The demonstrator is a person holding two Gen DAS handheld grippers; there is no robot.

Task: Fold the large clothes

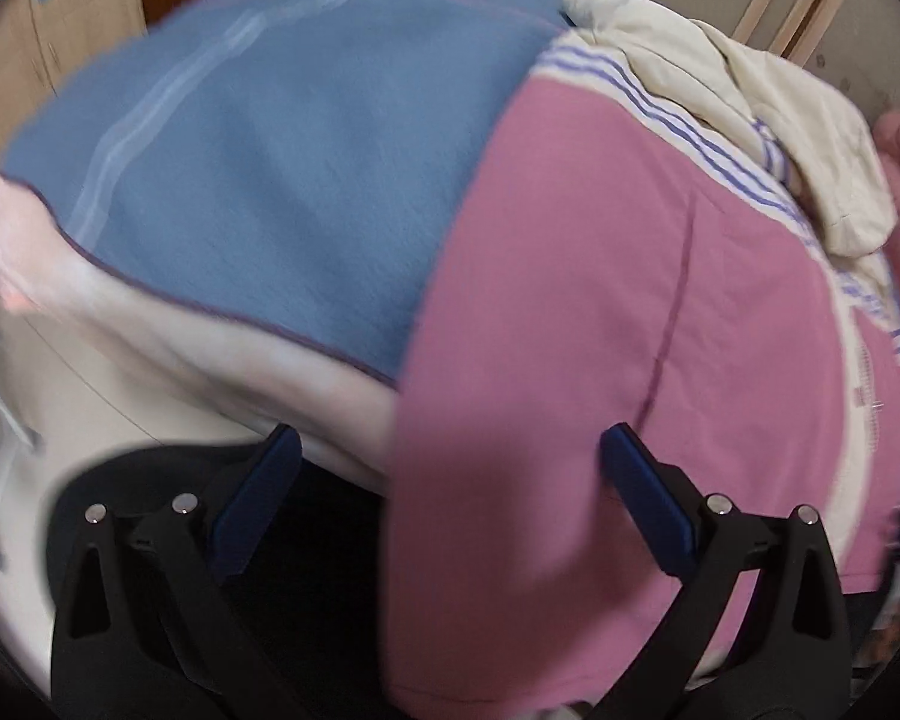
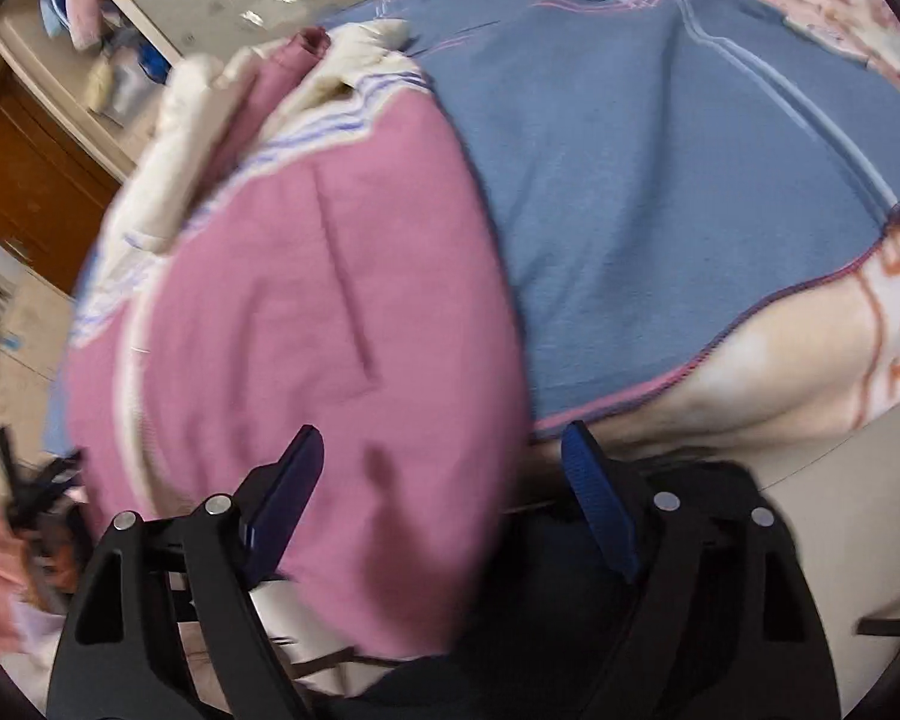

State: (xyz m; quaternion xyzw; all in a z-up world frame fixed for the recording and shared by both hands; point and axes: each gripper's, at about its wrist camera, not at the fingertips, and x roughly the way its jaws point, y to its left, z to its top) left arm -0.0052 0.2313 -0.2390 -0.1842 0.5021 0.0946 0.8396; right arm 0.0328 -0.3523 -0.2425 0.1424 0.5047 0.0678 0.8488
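Garment: your pink fleece garment with cream trim and thin blue stripes [image 1: 660,312] lies on the blue woven blanket with pale stripes [image 1: 282,168], its near hem hanging toward you.
Left wrist view: your left gripper [image 1: 450,486] has its jaws standing apart, with nothing pinched; the pink hem runs between and past the blue pads [image 1: 648,498] without being pressed. A cream lining or hood bunches at the far end.
Right wrist view: your right gripper [image 2: 444,480] also stands wide, jaws clear of the cloth; the pink body [image 2: 306,324] sits just ahead of the left finger, the blanket edge ahead of the right one.
Step in hand: judged from this, you are between grasps, with the garment laid flat and no fold held.
Next move: it likely calls for you to bring each gripper onto a hem corner, close on a single layer, then lift evenly.
Blur: both views are smeared, so fine seams are unclear.
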